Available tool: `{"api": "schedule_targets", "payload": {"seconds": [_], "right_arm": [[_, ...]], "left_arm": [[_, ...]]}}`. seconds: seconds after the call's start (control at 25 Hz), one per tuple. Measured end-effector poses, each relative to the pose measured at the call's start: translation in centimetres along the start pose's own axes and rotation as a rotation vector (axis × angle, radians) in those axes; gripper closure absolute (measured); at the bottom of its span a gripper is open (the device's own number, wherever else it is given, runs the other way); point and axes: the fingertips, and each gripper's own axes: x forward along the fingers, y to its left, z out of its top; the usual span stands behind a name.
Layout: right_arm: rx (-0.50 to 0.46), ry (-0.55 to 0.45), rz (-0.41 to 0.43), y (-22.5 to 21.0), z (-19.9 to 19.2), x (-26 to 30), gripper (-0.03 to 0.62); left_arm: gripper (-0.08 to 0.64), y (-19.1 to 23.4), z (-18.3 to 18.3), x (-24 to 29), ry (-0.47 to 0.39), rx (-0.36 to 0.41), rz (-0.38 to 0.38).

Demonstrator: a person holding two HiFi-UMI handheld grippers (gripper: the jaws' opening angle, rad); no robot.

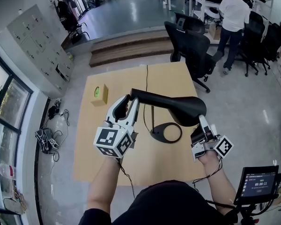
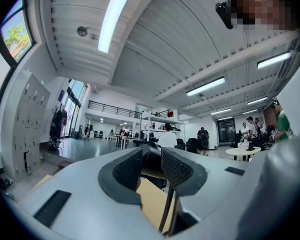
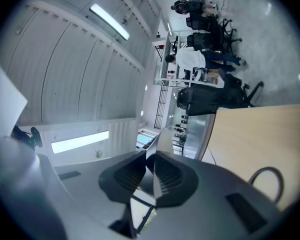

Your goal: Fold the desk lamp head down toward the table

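A black desk lamp stands on the wooden table [image 1: 103, 153]. It has a ring base [image 1: 166, 132], a thin stem [image 1: 152, 118] and a long lamp head [image 1: 173, 104] lying roughly level above the base. My left gripper [image 1: 129, 102] is shut on the head's narrow left end, near the joint; in the left gripper view that dark round part [image 2: 151, 156] sits between the pads. My right gripper [image 1: 201, 123] is shut on the head's wide right end. In the right gripper view the thin edge of the head [image 3: 162, 144] is pinched between the jaws.
A small yellow box [image 1: 99, 94] lies near the table's far left corner. The lamp's cable [image 1: 146, 78] runs to the far edge. A black office chair [image 1: 192, 50] stands behind the table, and a person [image 1: 234, 18] stands further back. A small screen [image 1: 258, 184] is at the lower right.
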Motion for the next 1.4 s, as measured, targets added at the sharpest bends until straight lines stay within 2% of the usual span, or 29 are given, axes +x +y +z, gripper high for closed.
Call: {"api": "schedule_targets", "payload": {"seconds": [0.68, 0.92, 1.0, 1.16, 1.24, 1.4], "right_arm": [[0.098, 0.02, -0.018, -2.6, -1.8, -0.3, 0.543], [0.096, 0.036, -0.027, -3.2, -2.1, -0.2, 0.543], [0.061, 0.06, -0.037, -3.1, -2.1, -0.1, 0.538], [-0.071, 0.129, -0.072, -2.8, -2.2, -0.8, 0.515], [-0.163, 0.139, -0.102, -2.7, -1.6, -1.8, 0.506], [-0.394, 0.085, -0.144, -1.3, 1.8, -2.8, 0.506]], "left_arm": [[0.44, -0.3, 0.6, 0.3, -0.011, -0.001, 0.002], [0.442, -0.3, 0.8, 0.4, -0.018, -0.003, 0.002], [0.442, -0.2, 0.7, 0.4, -0.019, -0.003, 0.005], [0.442, -0.3, 0.3, 0.7, -0.021, -0.005, 0.008], [0.442, -0.2, 0.2, 0.8, -0.025, -0.009, 0.009], [0.442, -0.1, -0.2, 0.9, -0.043, -0.018, 0.021]]}}
